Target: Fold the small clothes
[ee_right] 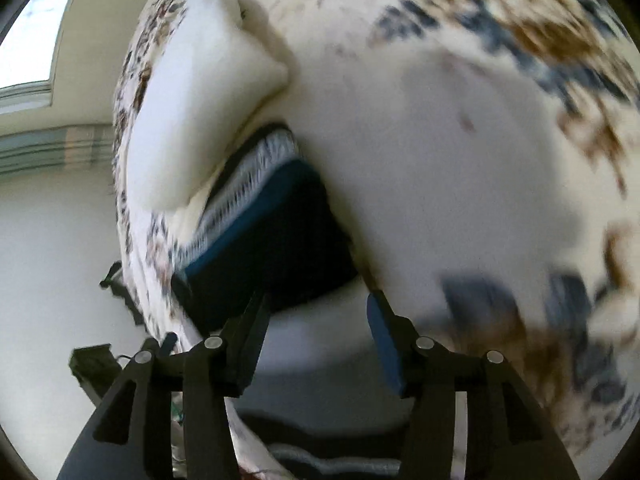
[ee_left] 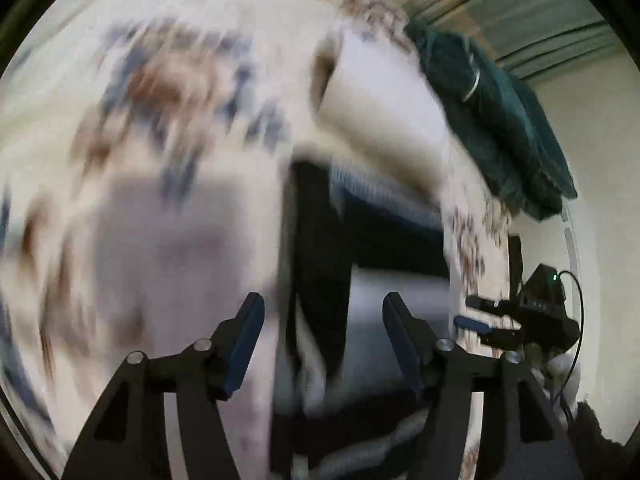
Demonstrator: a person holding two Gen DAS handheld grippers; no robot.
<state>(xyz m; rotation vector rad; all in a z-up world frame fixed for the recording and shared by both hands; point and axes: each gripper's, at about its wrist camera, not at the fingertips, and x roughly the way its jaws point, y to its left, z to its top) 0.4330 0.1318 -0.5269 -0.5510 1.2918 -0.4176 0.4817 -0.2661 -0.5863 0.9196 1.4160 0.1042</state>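
A dark folded garment with a blue and white knitted edge (ee_left: 384, 216) lies on a patterned bedspread (ee_left: 168, 92). My left gripper (ee_left: 324, 312) is open just before it, with nothing between the fingers. In the right wrist view the same dark garment (ee_right: 276, 236) lies just beyond my right gripper (ee_right: 316, 312), which is open and empty. A white folded cloth (ee_right: 200, 96) lies beyond the dark garment and partly over its far edge; it also shows in the left wrist view (ee_left: 380, 108). Both views are blurred.
A dark teal garment (ee_left: 504, 120) lies at the bed's far right edge. The other gripper (ee_left: 532, 316) with its cable shows at the right of the left wrist view. A window (ee_right: 28, 36) and pale wall stand to the left.
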